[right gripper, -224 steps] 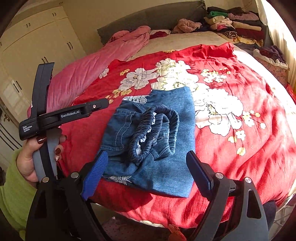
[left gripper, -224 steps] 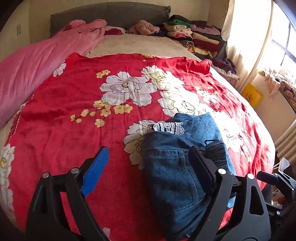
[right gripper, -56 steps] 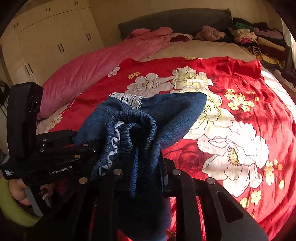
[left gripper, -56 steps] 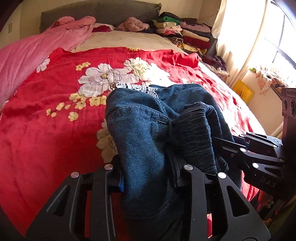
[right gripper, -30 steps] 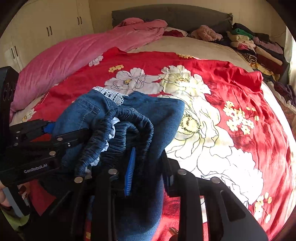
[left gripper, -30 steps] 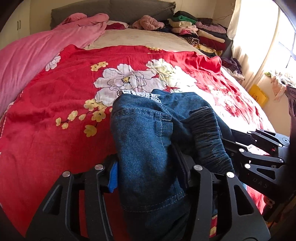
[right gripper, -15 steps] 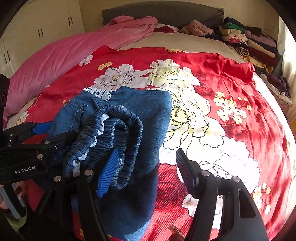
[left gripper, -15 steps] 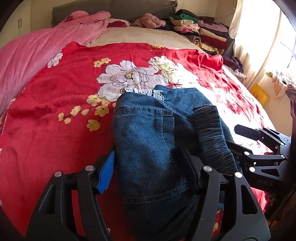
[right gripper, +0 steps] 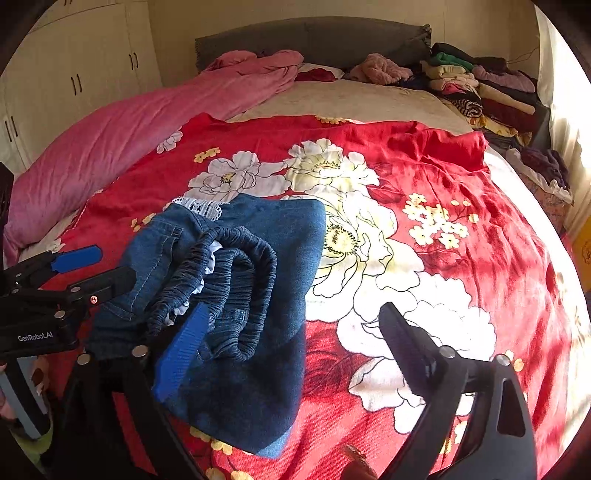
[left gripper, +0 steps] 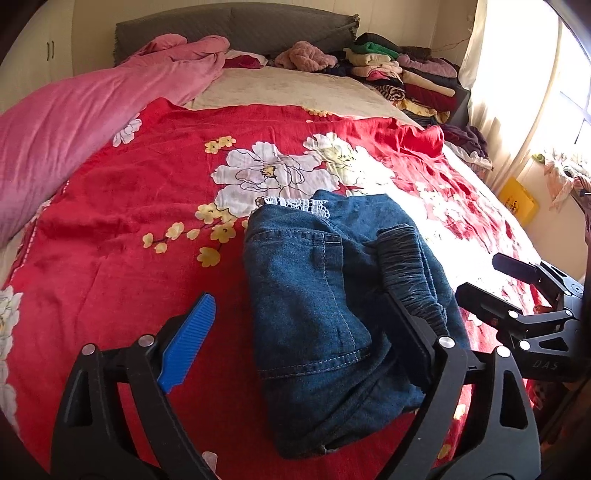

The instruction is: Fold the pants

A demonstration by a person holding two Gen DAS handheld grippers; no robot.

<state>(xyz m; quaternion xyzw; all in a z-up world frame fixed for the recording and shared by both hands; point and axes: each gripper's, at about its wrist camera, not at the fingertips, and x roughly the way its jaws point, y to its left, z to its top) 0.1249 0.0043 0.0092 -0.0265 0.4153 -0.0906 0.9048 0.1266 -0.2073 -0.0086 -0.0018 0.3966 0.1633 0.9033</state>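
Observation:
The folded blue denim pants [left gripper: 317, 291] lie on the red floral bedspread [left gripper: 122, 229] near the bed's front edge, with the elastic waistband [right gripper: 236, 273] bunched on top and a white lace trim [right gripper: 197, 205] at the far edge. My left gripper [left gripper: 299, 325] is open and empty, its jaws standing on either side of the pants' near end. My right gripper [right gripper: 291, 325] is open and empty, its left fingertip over the pants' near right part. The left gripper also shows in the right wrist view [right gripper: 92, 269].
A pink duvet [left gripper: 92, 99] lies along the bed's left side. Stacks of folded clothes [left gripper: 402, 77] sit at the far right by the grey headboard [left gripper: 236, 22]. A yellow box [left gripper: 517, 199] stands on the floor right of the bed. White wardrobes [right gripper: 74, 74] stand left.
Both grippers were shut on the pants and held them lifted; they lowered the pants onto the bedspread, opened, and let go. The pants now lie flat.

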